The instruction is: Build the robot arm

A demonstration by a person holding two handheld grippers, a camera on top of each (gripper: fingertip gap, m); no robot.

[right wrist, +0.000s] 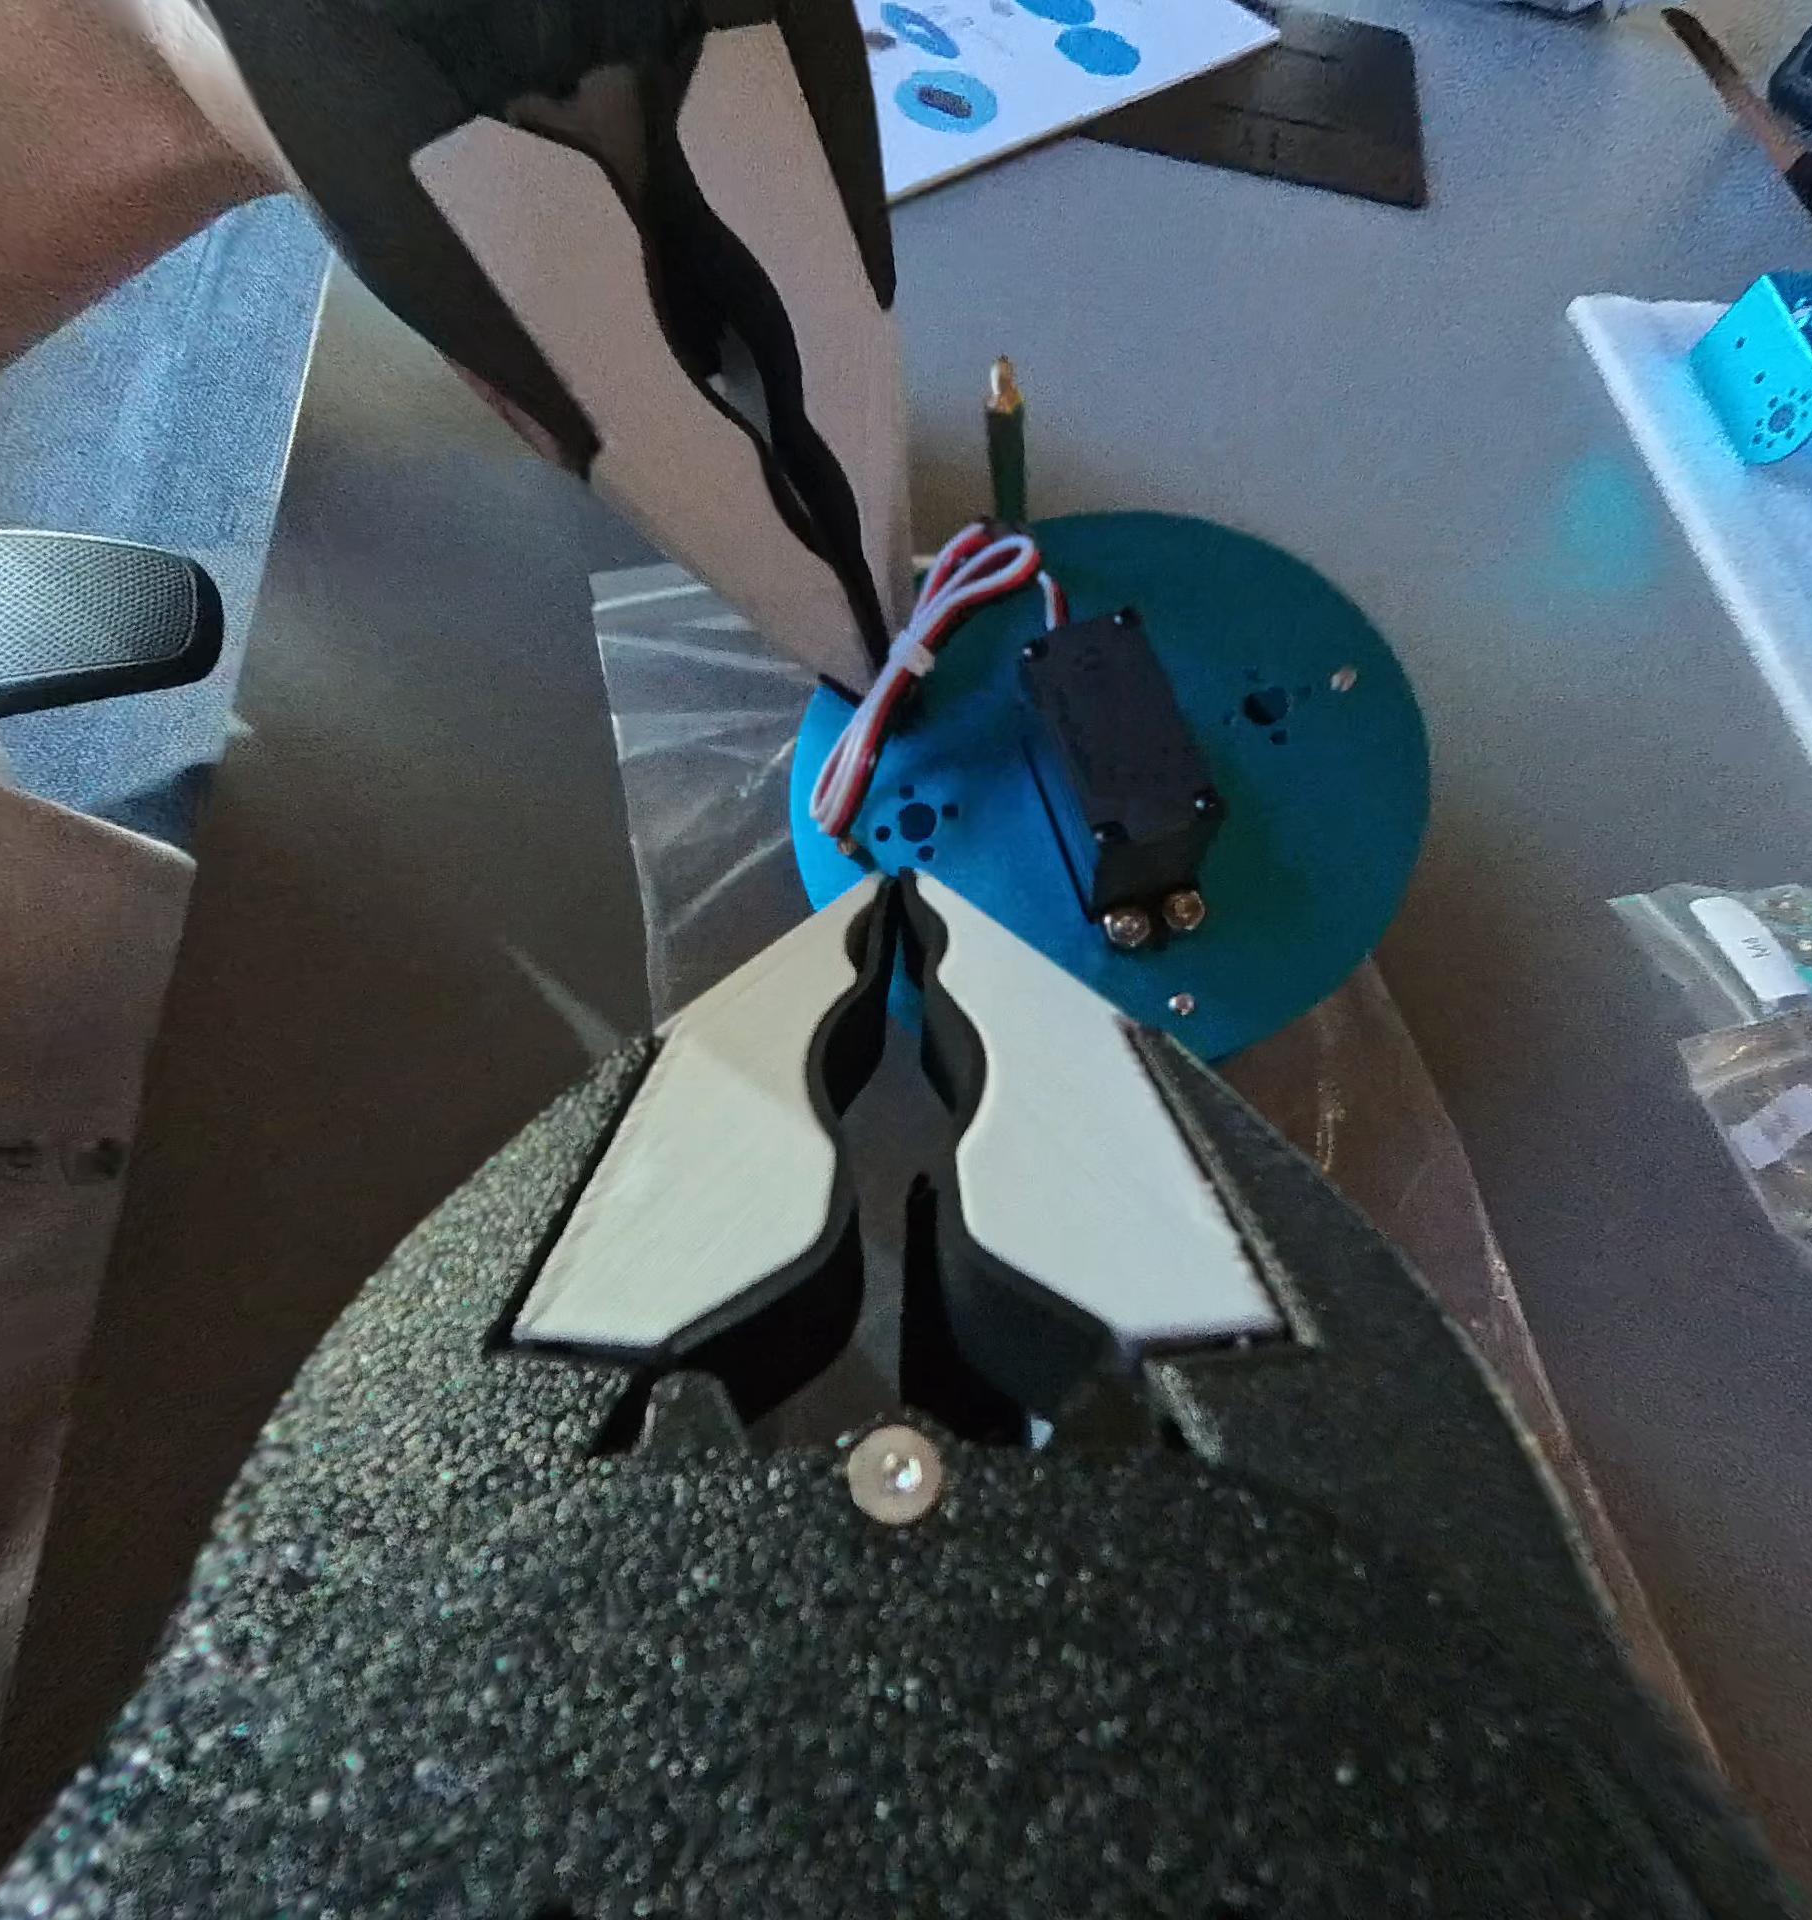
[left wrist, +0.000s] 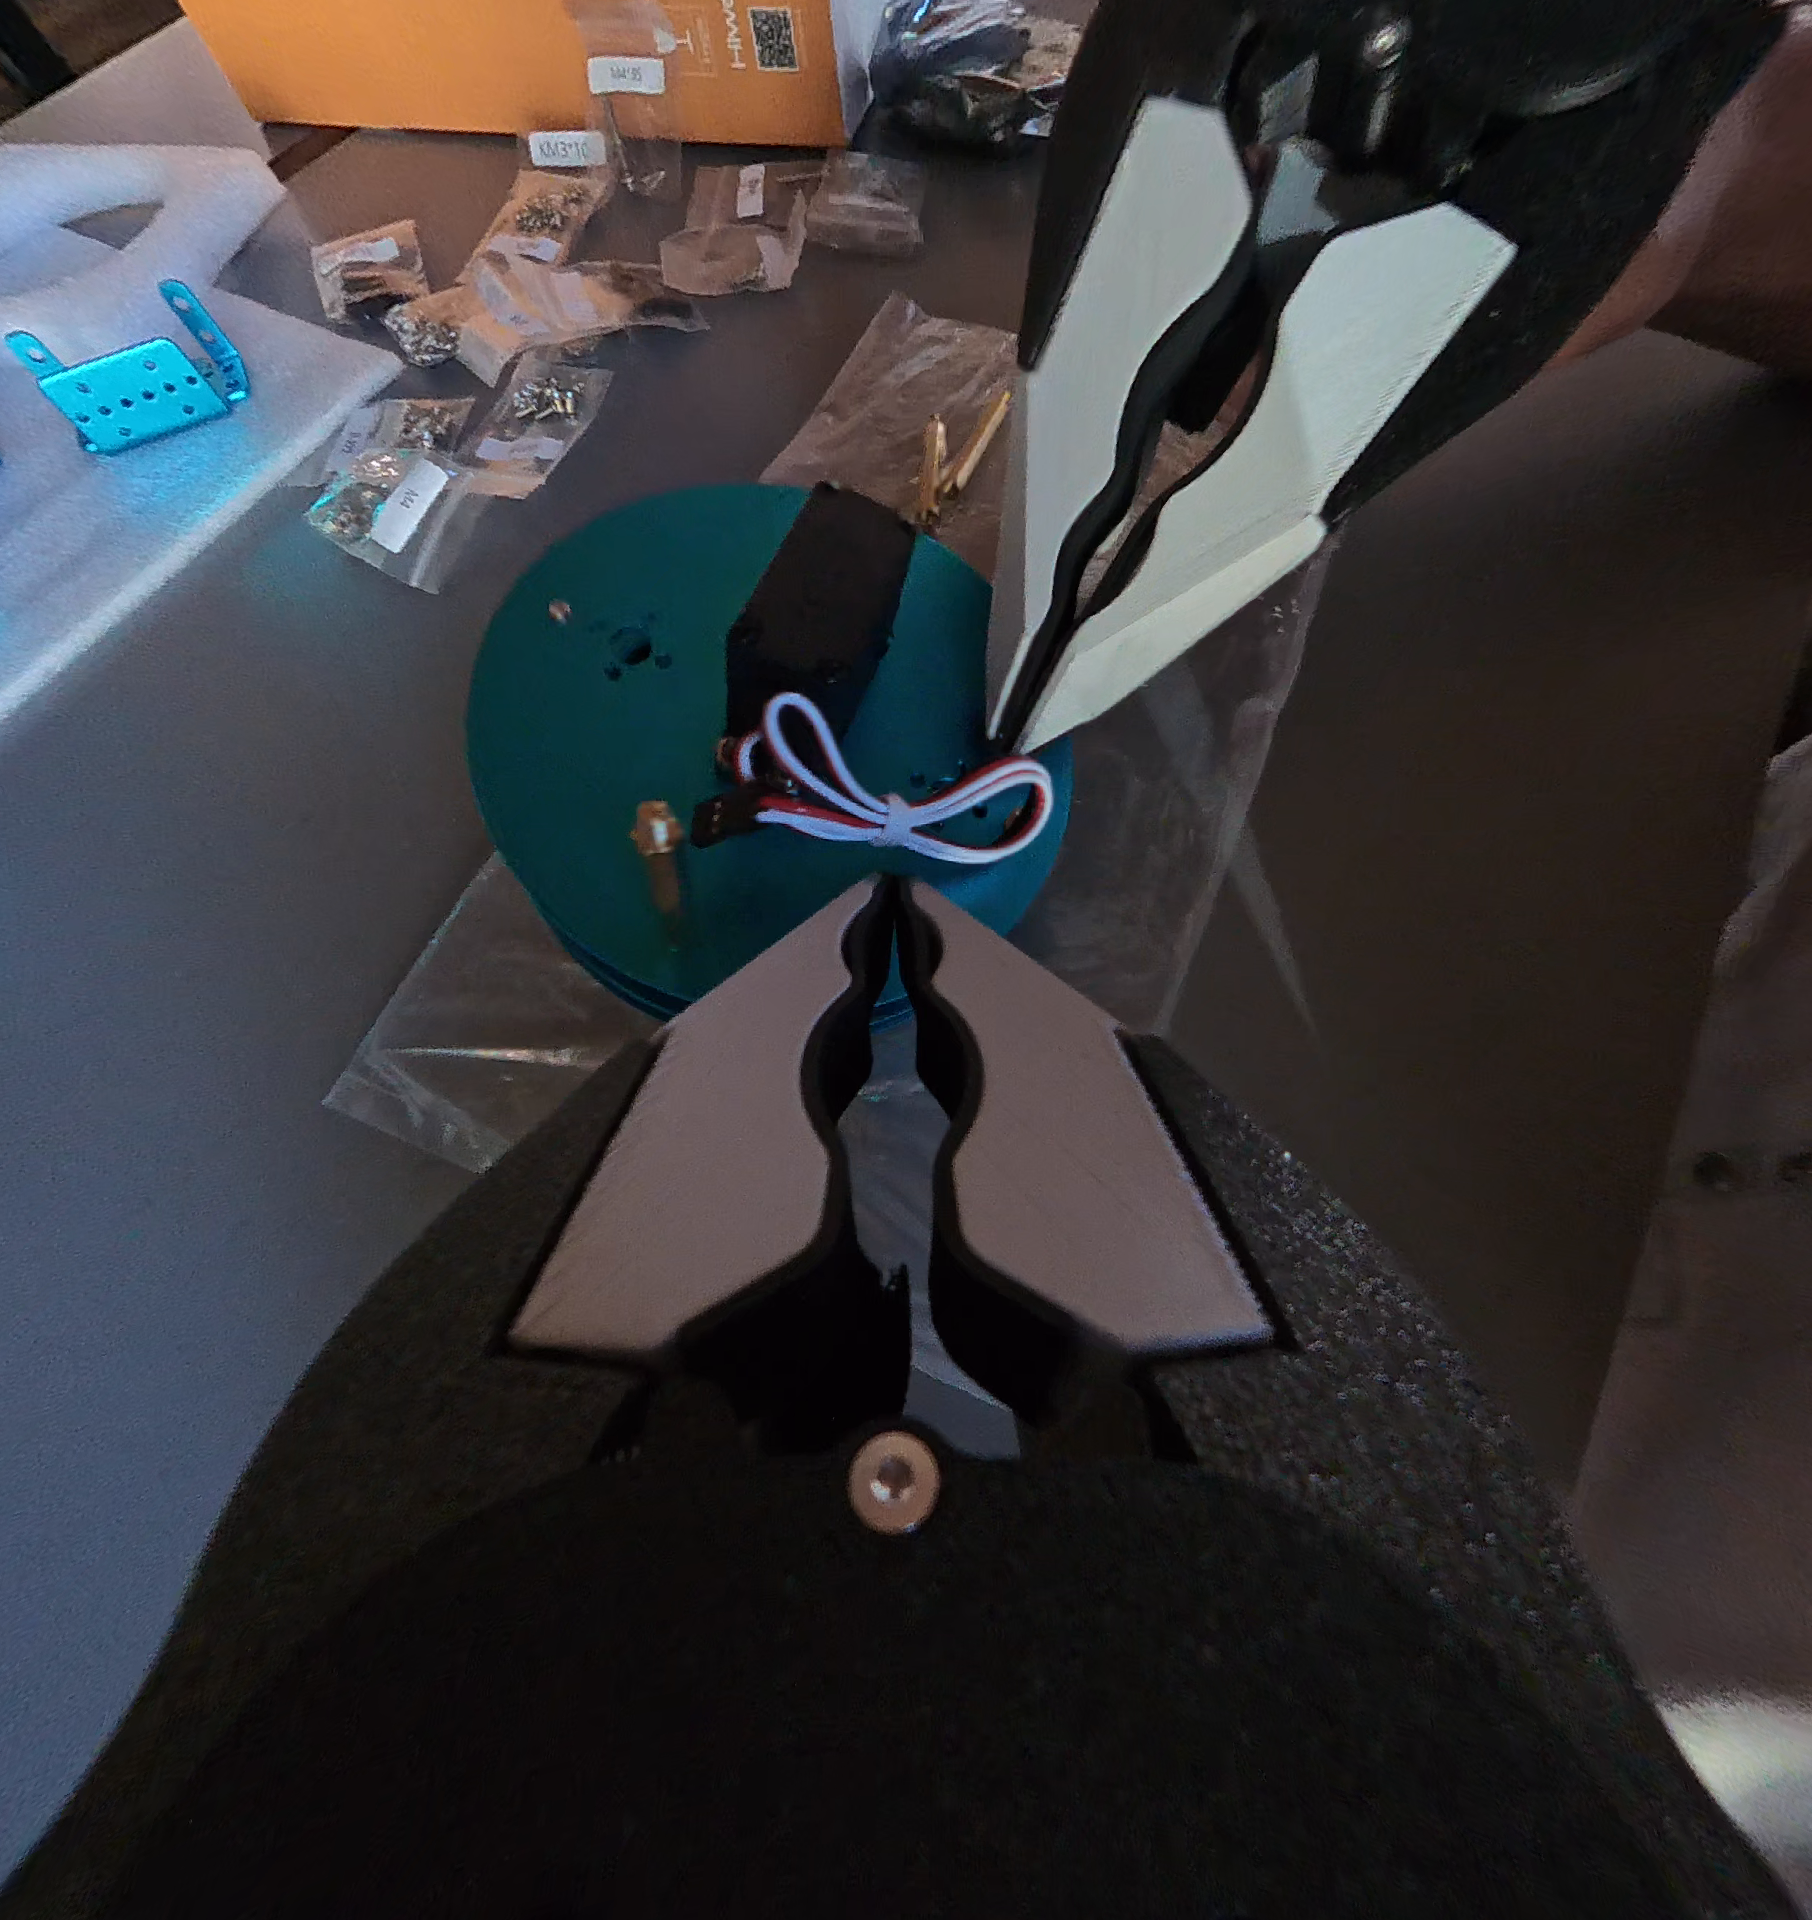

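A blue round disc [left wrist: 590,790] lies on a clear plastic bag [left wrist: 445,1049] on the grey table. A black servo [left wrist: 829,603] sits on the disc, with its red, white and black wire bundle [left wrist: 891,821] tied in a loop. A brass standoff [left wrist: 663,862] stands on the disc. My left gripper [left wrist: 891,883] is shut at the disc's near edge, just short of the wire bundle, with nothing between its pads. My right gripper [right wrist: 897,883] is shut at the disc's [right wrist: 1297,831] edge beside a hole pattern, with nothing between its pads. It also shows in the left wrist view [left wrist: 1006,732].
Small bags of screws [left wrist: 528,312], an orange box [left wrist: 414,62] and a blue bracket [left wrist: 143,384] on white foam [left wrist: 50,229] lie at the back left. Loose brass standoffs [left wrist: 964,447] lie behind the disc. A printed sheet [right wrist: 1037,94] and a chair armrest [right wrist: 71,613] show in the right wrist view. Both grippers' tips are close together, under 4 cm apart. Left tips and right tips are each some 30 cm from the blue bracket [left wrist: 143,384].
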